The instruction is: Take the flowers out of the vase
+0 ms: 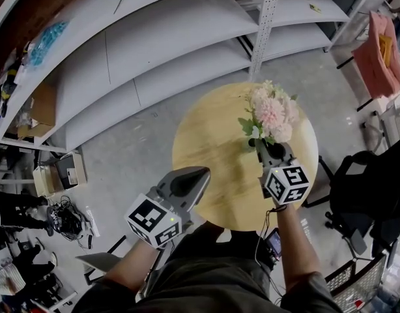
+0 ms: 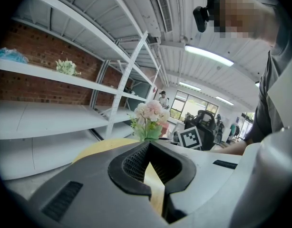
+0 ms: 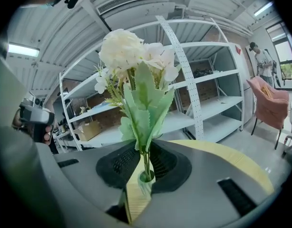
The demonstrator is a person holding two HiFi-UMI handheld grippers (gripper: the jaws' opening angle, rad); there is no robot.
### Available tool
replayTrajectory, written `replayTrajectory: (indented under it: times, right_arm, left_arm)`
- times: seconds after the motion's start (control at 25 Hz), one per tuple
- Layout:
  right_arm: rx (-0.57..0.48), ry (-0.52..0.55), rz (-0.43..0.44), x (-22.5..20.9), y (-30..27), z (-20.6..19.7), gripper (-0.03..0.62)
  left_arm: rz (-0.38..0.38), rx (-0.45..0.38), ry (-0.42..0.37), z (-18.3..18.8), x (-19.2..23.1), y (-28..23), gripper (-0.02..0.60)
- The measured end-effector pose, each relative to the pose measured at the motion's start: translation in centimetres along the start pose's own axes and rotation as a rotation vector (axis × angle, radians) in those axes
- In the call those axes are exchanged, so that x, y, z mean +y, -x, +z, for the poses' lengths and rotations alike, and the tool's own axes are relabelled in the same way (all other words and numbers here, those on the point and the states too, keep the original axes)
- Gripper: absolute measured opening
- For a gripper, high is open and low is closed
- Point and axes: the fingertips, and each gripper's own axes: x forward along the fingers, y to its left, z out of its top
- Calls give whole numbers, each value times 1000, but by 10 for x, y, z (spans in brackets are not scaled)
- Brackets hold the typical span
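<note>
Right gripper (jaws nearly together) pinches the flowers by their stem.

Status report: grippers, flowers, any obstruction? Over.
Copy: right hand-held gripper shut on flowers at the stems; stems reach into vase; left hand-held gripper shut, empty, aside; nothing blocking the lift.

Round wooden table beside white shelves; pink chair at right.

Bright overhead light; fisheye-warped edges
</note>
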Motion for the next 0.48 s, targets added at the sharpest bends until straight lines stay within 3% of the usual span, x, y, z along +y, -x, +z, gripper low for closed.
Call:
replayTrajectory:
  times: [0.48]
  right_arm:
    - [-64, 26, 18, 12, 9, 34, 60]
  left_arm:
    - [5, -32, -32, 16, -10, 14, 8]
